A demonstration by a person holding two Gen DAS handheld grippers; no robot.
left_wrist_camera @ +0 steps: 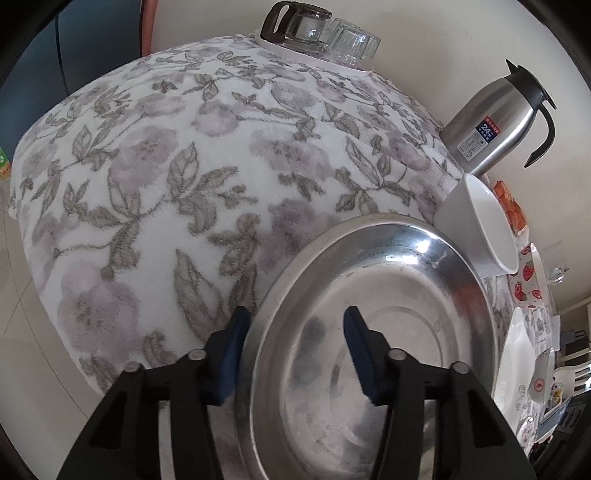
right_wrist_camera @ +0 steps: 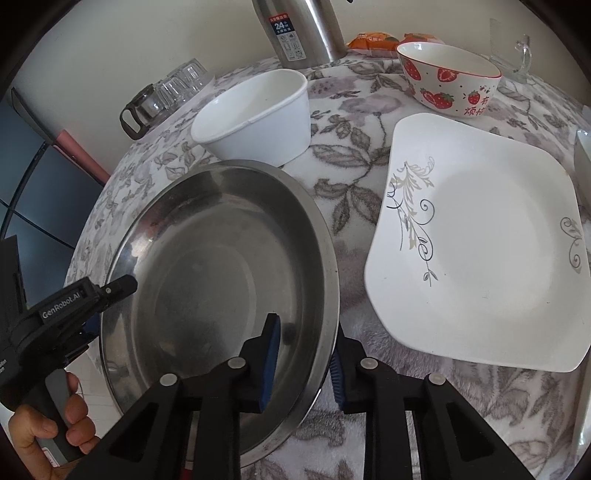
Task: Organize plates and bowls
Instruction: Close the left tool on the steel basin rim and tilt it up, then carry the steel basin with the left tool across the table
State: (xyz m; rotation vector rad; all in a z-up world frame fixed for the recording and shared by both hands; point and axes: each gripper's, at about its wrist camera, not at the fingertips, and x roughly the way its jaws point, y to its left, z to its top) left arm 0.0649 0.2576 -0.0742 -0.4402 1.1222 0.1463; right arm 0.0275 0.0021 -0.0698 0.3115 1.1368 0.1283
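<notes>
1. The left hand-held gripper (left_wrist_camera: 293,354) straddles the rim of the steel plate (left_wrist_camera: 373,332) — one blue pad outside the rim, the other over the basin, the fingers set fairly wide with a gap to the inner pad.
2. The right hand-held gripper (right_wrist_camera: 304,363) brackets the opposite rim of the same steel plate (right_wrist_camera: 218,266), one pad inside and one outside, the fingers narrower; whether the pads actually press the metal cannot be told.
3. The plate is round, so it has no long axis; its open face turns up, and in the right wrist view its far edge sits higher than the near one.
4. Just beyond the plate's far rim, ahead of the right hand-held gripper, stands a white bowl (right_wrist_camera: 255,118), mouth up.
5. To the right of that gripper lies a square white plate (right_wrist_camera: 491,251) flat on the flower-patterned surface (right_wrist_camera: 354,199) — its corners point toward and away from the gripper.
6. Farther ahead and right sits a strawberry bowl (right_wrist_camera: 448,79), upright, near a steel thermos (right_wrist_camera: 299,33).
</notes>
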